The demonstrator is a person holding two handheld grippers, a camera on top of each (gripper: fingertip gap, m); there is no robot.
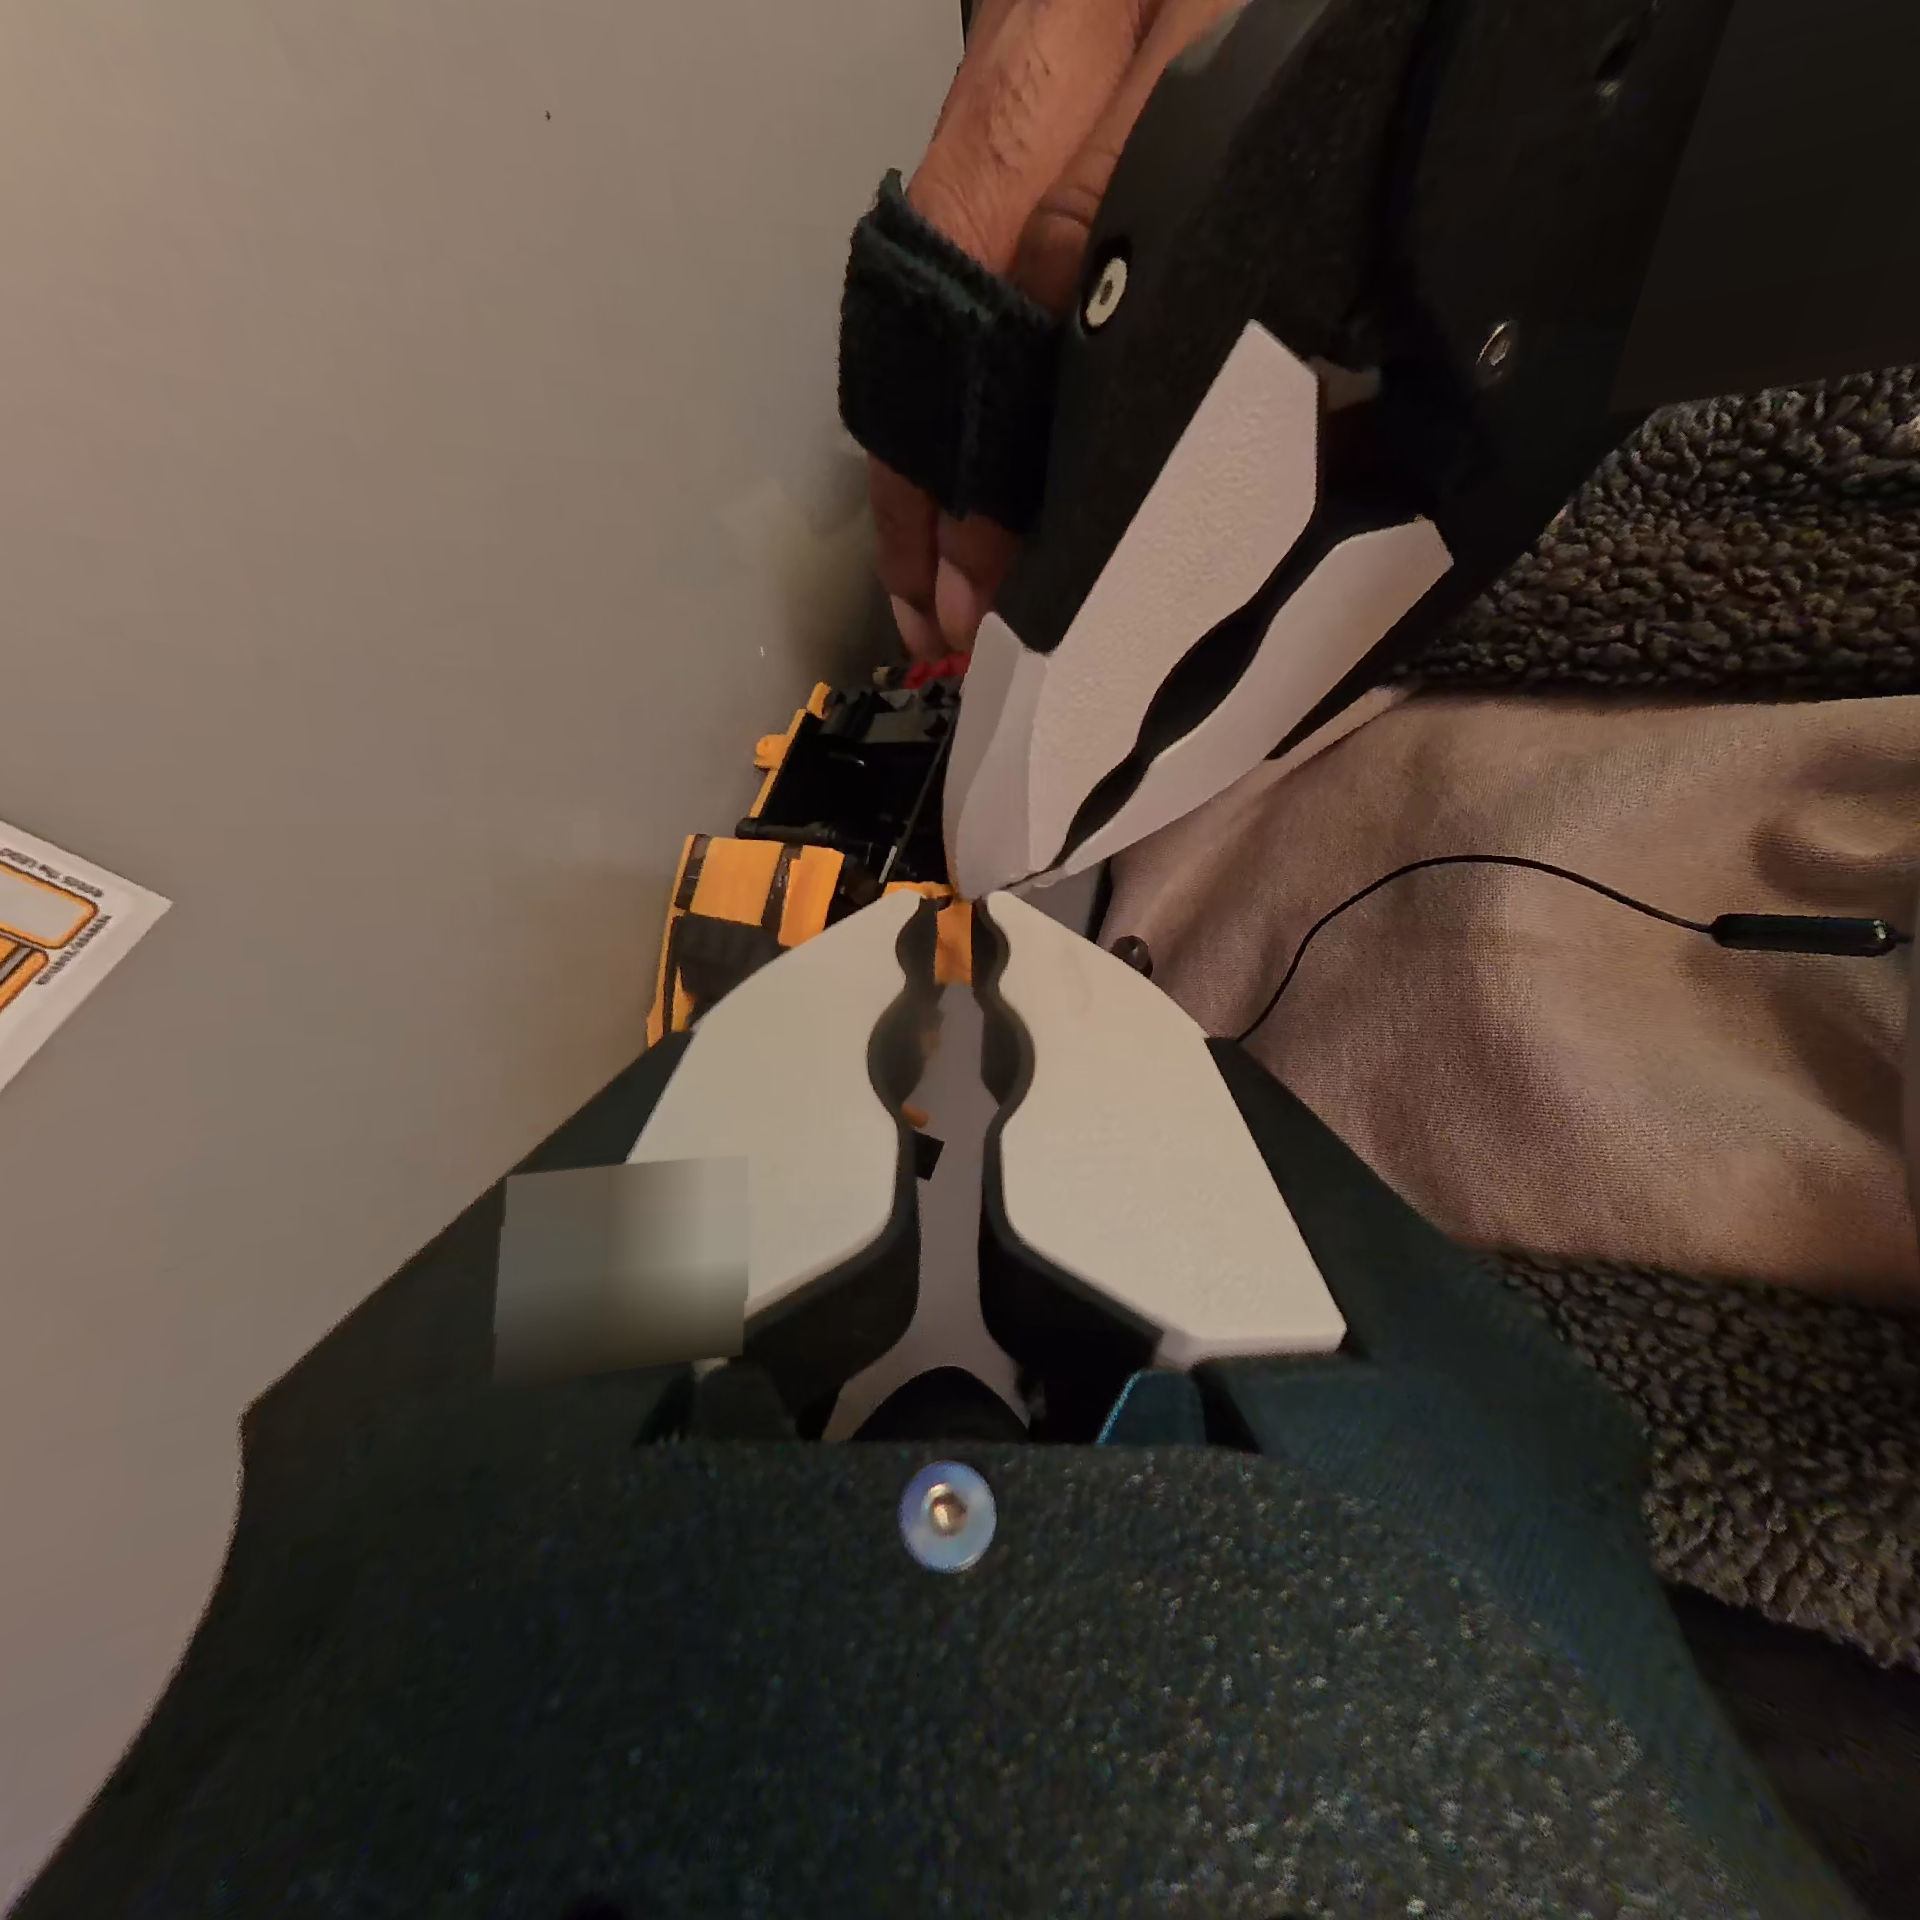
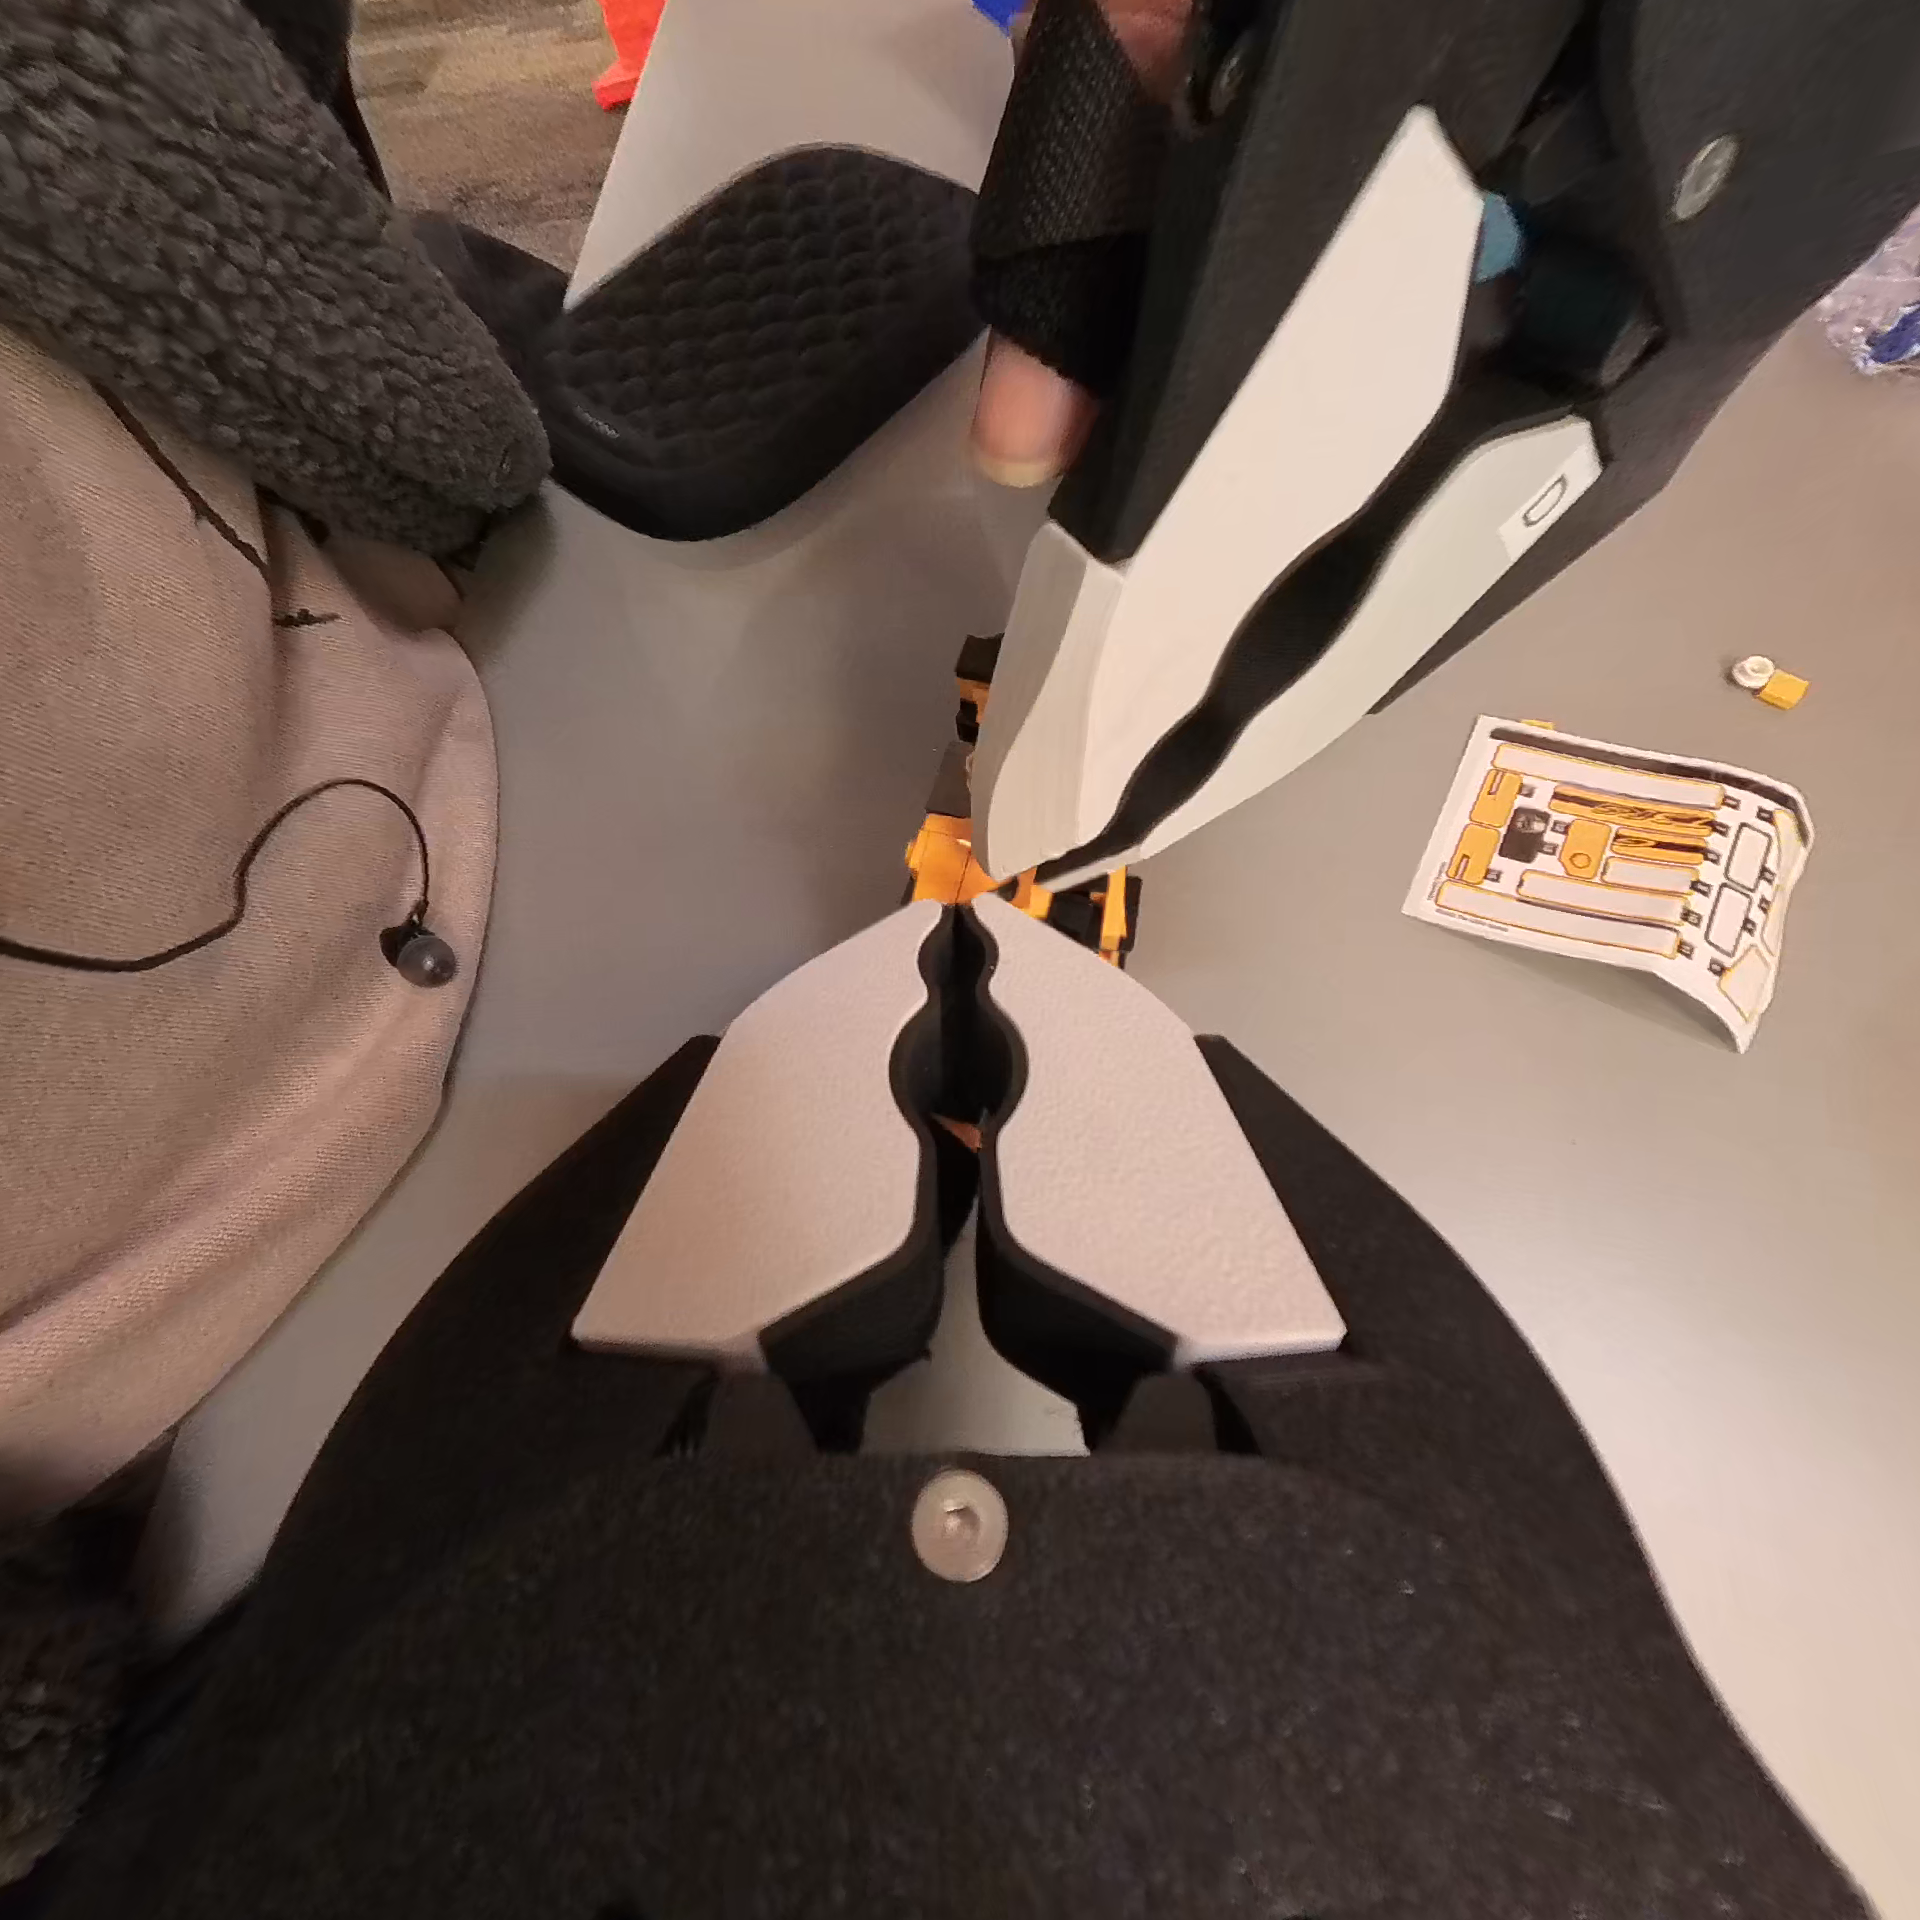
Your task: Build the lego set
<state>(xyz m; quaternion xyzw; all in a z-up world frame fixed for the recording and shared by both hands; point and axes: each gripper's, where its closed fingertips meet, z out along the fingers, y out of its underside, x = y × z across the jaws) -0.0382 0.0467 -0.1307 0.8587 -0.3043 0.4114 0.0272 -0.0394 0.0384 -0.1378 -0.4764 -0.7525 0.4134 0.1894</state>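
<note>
Our left gripper [image 1: 951,920] was nearly closed, with just a sliver between the tips, and that sliver was filled by an orange bit of the brick-built toy vehicle [image 1: 748,883], so it looked pinched on the edge nearest us. The right gripper [image 2: 961,912] was closed all the way, its tips meeting with nothing we could make out between them, and its point sat right up against the same orange corner, practically touching the left one's tips. The toy itself, orange and black, lay on the grey table [image 1: 364,520] close to its near edge, just beyond both sets of fingers, with a hand in a black fingerless glove [image 1: 987,156] above it. Farther out there was a sticker sheet [image 2: 1600,862] off to one side, well clear of the toy, two tiny loose pieces [image 2: 1044,681] past it, and a black cushioned pad [image 2: 748,343] on the other side. A thin earphone cable [image 2: 416,951] draped over the person's beige shirt right next to the table edge. Honestly the sketchy part for us was that grip: it was only on a small corner, so any twist could've popped the bricks apart or let the toy slip. With both tips crowded on one spot, one could've knocked the other off, and that cable looked easy to snag.
</note>
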